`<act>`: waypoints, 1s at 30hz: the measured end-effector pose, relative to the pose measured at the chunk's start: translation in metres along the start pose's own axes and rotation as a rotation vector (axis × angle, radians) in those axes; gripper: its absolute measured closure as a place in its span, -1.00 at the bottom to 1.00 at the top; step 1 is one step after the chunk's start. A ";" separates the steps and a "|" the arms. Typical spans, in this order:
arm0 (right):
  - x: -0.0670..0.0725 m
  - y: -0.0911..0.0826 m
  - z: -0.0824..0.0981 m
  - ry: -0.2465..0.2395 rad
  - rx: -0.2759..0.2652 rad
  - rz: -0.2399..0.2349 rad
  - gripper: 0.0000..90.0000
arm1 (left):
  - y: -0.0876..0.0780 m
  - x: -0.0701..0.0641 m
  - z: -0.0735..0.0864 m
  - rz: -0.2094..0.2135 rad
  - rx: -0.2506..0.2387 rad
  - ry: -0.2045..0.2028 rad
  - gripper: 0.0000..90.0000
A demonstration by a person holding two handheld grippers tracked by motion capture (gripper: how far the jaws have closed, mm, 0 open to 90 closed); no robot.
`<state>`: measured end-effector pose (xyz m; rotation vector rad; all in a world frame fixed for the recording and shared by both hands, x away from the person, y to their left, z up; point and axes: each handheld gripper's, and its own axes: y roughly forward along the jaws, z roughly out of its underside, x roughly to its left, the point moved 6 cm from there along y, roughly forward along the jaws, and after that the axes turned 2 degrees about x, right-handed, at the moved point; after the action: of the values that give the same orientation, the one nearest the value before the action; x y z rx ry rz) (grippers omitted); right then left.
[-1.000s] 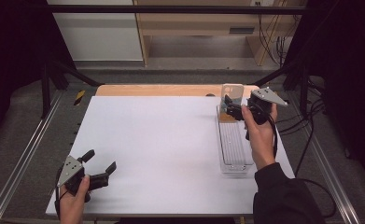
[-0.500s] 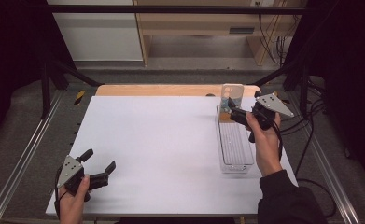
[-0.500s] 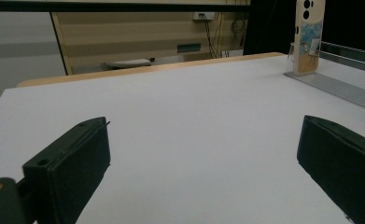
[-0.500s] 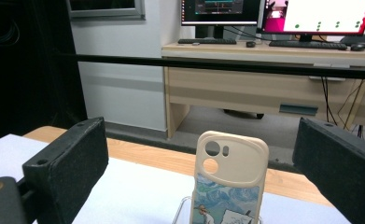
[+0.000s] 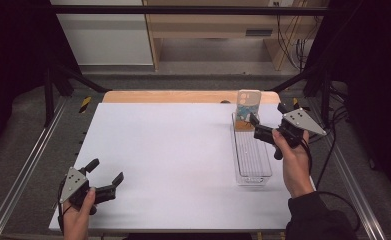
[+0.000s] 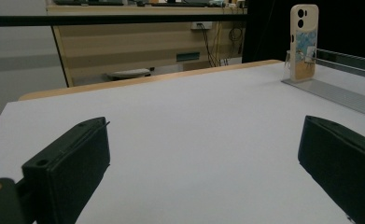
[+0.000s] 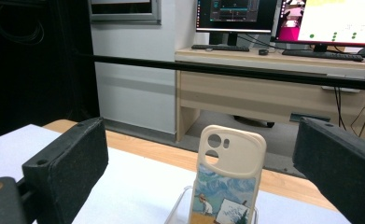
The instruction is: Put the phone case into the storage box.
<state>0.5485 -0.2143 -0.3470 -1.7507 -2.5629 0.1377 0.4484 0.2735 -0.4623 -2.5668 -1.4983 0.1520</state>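
A cream phone case [image 5: 248, 106] with a painted picture on its back stands upright at the far end of a long clear plastic tray [image 5: 252, 157] on the right of the white table. My right gripper [image 5: 268, 116] is open just right of and nearer than the case, not touching it. In the right gripper view the case [image 7: 227, 182] stands between and beyond the spread jaws of the right gripper [image 7: 206, 144]. At the table's near left corner, my left gripper [image 5: 106, 170] is open over bare table. From the left gripper [image 6: 203, 177] the case [image 6: 304, 42] appears far off.
A wooden strip [image 5: 183, 96] runs along the table's far edge. Metal rails [image 5: 28, 165] flank both sides. A yellow-black item [image 5: 85, 104] lies off the far left corner. Cables [image 5: 333, 150] trail at the right. A desk with monitors [image 7: 283, 18] stands beyond.
My right gripper has drawn back from the phone case toward the person, and the case stays upright in the tray. The left gripper has not moved.
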 end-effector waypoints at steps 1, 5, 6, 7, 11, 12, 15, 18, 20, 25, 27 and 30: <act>-0.001 -0.002 0.000 0.001 -0.001 0.000 -0.92 | 0.000 -0.001 -0.001 0.004 -0.005 0.001 -0.96; -0.005 -0.008 0.002 0.014 -0.004 0.005 -0.92 | -0.001 -0.002 -0.003 0.009 -0.020 0.002 -0.96; -0.006 -0.010 0.003 0.012 -0.004 0.005 -0.92 | -0.002 -0.002 -0.003 0.010 -0.021 0.002 -0.96; -0.006 -0.011 0.004 0.017 -0.004 0.003 -0.92 | -0.002 -0.002 -0.003 0.011 -0.021 0.001 -0.96; -0.007 -0.018 0.009 0.007 -0.003 -0.006 -0.92 | -0.002 -0.002 -0.004 0.015 -0.029 -0.002 -0.96; -0.008 -0.020 0.010 0.008 -0.004 -0.006 -0.92 | -0.002 -0.002 -0.004 0.016 -0.029 -0.002 -0.96; -0.009 -0.025 0.014 0.010 -0.009 -0.012 -0.92 | -0.002 -0.002 -0.004 0.021 -0.031 -0.004 -0.96; -0.011 -0.029 0.016 0.006 -0.007 -0.012 -0.92 | -0.002 -0.003 -0.004 0.023 -0.034 -0.002 -0.96; -0.011 -0.031 0.017 0.003 -0.007 -0.014 -0.92 | -0.002 -0.003 -0.004 0.025 -0.036 0.000 -0.96; -0.008 -0.037 0.020 -0.008 -0.002 -0.018 -0.92 | -0.003 -0.003 -0.005 0.029 -0.041 0.001 -0.96; -0.007 -0.040 0.022 -0.011 0.000 -0.018 -0.93 | -0.003 -0.004 -0.005 0.032 -0.042 0.003 -0.96; -0.008 -0.044 0.025 -0.015 -0.001 -0.016 -0.93 | -0.003 -0.005 -0.005 0.038 -0.043 0.003 -0.96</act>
<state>0.5080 -0.2387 -0.3680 -1.7363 -2.5869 0.1497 0.4445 0.2699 -0.4564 -2.6289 -1.4677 0.1217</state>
